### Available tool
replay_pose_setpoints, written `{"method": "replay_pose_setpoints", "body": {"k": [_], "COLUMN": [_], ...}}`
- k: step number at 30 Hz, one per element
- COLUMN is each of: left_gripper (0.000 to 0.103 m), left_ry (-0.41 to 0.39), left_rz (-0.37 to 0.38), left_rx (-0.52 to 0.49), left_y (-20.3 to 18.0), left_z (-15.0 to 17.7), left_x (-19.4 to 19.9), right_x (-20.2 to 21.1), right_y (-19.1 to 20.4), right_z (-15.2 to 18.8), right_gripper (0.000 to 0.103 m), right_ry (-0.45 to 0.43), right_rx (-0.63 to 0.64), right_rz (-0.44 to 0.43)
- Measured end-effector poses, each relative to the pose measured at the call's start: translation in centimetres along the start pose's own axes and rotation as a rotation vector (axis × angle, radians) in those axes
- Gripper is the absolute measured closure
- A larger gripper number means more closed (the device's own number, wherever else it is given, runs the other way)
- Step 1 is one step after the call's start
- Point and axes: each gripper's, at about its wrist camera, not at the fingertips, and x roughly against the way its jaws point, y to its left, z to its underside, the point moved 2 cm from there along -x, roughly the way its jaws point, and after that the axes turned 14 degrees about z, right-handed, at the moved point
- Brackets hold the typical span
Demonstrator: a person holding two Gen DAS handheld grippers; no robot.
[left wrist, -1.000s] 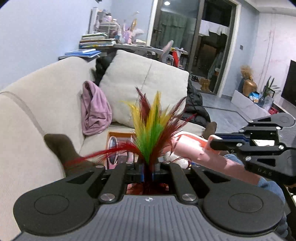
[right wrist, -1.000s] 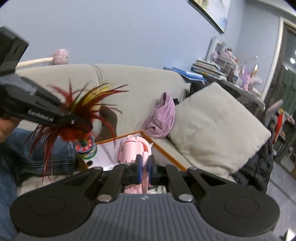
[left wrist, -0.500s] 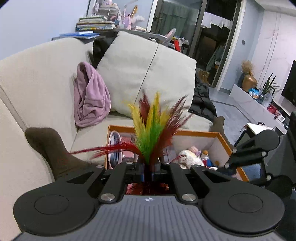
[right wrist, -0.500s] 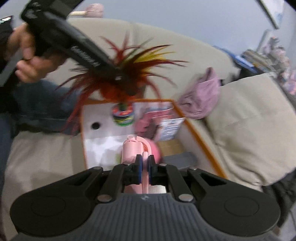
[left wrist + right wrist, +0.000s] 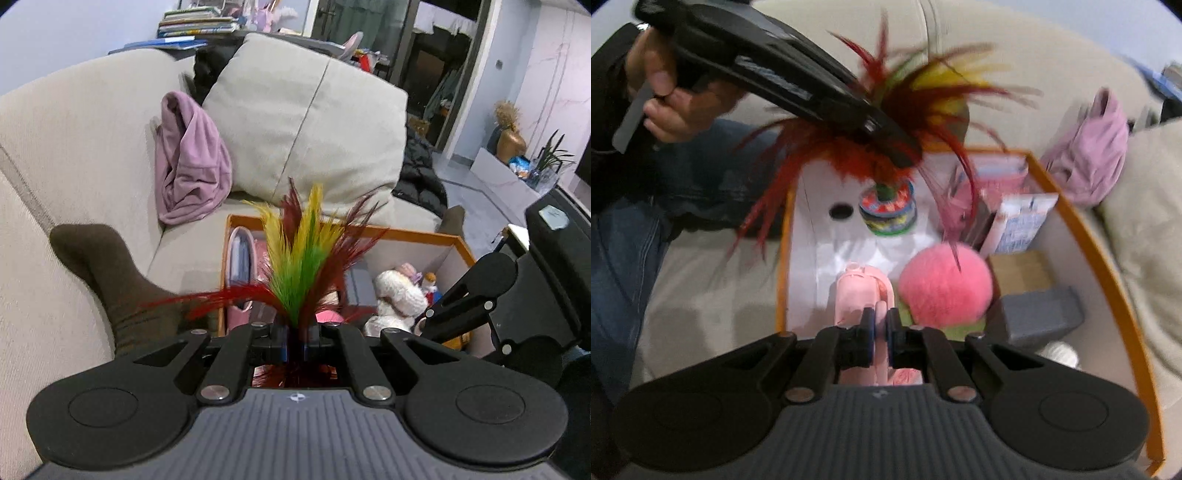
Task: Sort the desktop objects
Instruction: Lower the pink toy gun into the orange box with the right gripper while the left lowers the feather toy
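1. A beige sofa carries an orange-rimmed box.
2. Above the box, the left tool is clamped on a feather shuttlecock.
3. The right tool grips a pink toy beside a pink pompom.

No word, brand or number can be read in either view. The blue-and-white printed carton, at about two o'clock in the orange-rimmed box, carries lettering too blurred to make out, and so do the book spines at eleven o'clock behind the sofa.
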Motion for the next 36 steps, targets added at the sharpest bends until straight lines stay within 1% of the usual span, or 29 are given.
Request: {"method": "replay_pose_setpoints", "body": {"k": [1, 4, 6, 10, 15, 17, 19, 22, 24, 25, 27, 29, 30, 32, 33, 35, 36], "left_gripper": [0.096, 0.096, 0.096, 0.096, 0.095, 0.095, 0.095, 0.095, 0.095, 0.095, 0.095, 0.095, 0.095, 0.095, 0.095, 0.095, 0.095], "left_ry": [0.003, 0.010, 0.014, 0.019, 0.018, 0.017, 0.016, 0.016, 0.026, 0.034, 0.044, 0.042, 0.041, 0.042, 0.047, 0.065, 0.076], "left_rz": [-0.005, -0.013, -0.016, -0.017, -0.023, -0.022, -0.020, -0.011, -0.005, -0.007, -0.028, -0.047, -0.054, -0.070, -0.078, -0.087, -0.095], "left_rx": [0.006, 0.026, 0.027, 0.026, 0.046, 0.051, 0.054, 0.040, 0.036, 0.034, 0.039, 0.051, 0.055, 0.052, 0.050, 0.044, 0.032], "left_y": [0.2, 0.5, 0.6, 0.6, 0.8, 0.8, 0.7, 0.5, 0.3, 0.3, 0.3, 0.4, 0.4, 0.5, 0.5, 0.5, 0.5], "left_z": [0.0, 0.2, 0.2, 0.3, 0.4, 0.4, 0.4, 0.3, 0.3, 0.3, 0.3, 0.2, 0.2, 0.2, 0.1, -0.1, -0.1], "left_x": [0.0, -0.1, -0.3, -0.3, -0.2, -0.2, -0.1, 0.0, 0.0, -0.1, -0.3, -0.4, -0.5, -0.9, -1.3, -2.4, -2.9], "right_x": [-0.4, -0.4, -0.3, -0.1, 0.2, 0.6, 1.1, 2.5, 3.4, 3.7, 4.1, 4.2, 4.0, 4.0, 4.0, 4.2, 4.4], "right_y": [-0.1, -0.6, -0.5, -1.2, -2.0, -1.8, -1.8, -2.4, -3.0, -3.3, -3.3, -2.9, -2.5, -2.0, -1.7, -1.7, -1.9], "right_z": [0.2, 0.4, 0.5, 0.5, 1.0, 1.3, 1.6, 2.0, 2.2, 2.5, 3.3, 3.7, 3.8, 3.8, 3.7, 3.7, 3.7], "right_gripper": [0.096, 0.096, 0.095, 0.094, 0.087, 0.085, 0.085, 0.084, 0.084, 0.084, 0.083, 0.083, 0.082, 0.077, 0.077, 0.077, 0.077], "right_ry": [0.021, 0.035, 0.047, 0.087, 0.125, 0.128, 0.129, 0.086, 0.033, 0.012, -0.036, -0.086, -0.110, -0.145, -0.151, -0.170, -0.183], "right_rx": [-0.004, -0.043, -0.047, -0.097, -0.189, -0.190, -0.197, -0.228, -0.299, -0.352, -0.461, -0.533, -0.559, -0.583, -0.584, -0.599, -0.615], "right_rz": [-0.006, -0.042, -0.061, -0.082, -0.156, -0.133, -0.124, -0.089, -0.039, -0.007, 0.086, 0.184, 0.231, 0.300, 0.331, 0.374, 0.379]}}
